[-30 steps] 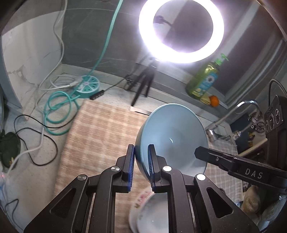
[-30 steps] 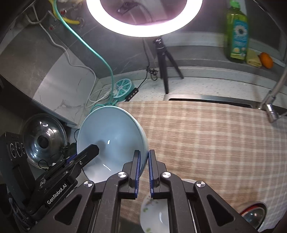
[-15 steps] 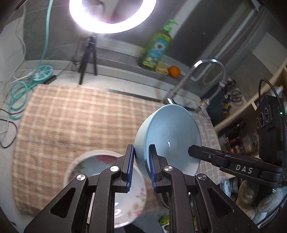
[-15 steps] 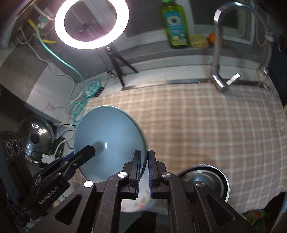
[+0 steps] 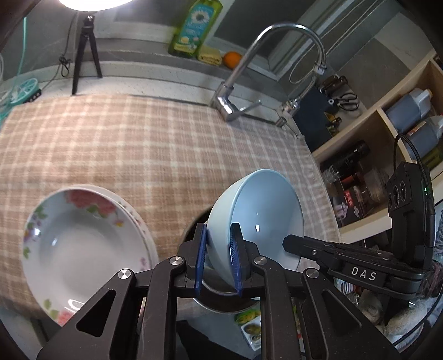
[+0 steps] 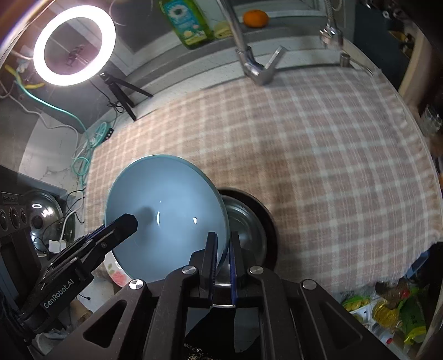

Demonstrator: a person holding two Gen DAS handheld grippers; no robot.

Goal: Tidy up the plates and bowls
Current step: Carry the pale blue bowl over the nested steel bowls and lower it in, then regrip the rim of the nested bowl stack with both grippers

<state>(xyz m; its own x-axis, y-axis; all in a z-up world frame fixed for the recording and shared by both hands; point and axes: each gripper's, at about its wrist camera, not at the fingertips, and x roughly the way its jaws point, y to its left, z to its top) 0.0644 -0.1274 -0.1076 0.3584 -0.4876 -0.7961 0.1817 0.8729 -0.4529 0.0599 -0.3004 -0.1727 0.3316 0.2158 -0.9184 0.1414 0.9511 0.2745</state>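
Evidently both the left gripper and the right gripper pinch opposite rims of the pale blue glazed bowl, steadying it at lower centre above a steel bowl, presumably for nesting, beside floral plates.

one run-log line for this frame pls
left gripper: shut on blue bowl | right gripper: shut on opposite rim | bowl: tilted, above steel bowl | floral plates: on cloth

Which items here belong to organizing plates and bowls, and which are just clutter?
Job: blue bowl, held by left tongs and right tongs; floral plates; steel bowl.
Clutter: soap bottle, orange, faucet, ring light, cables.
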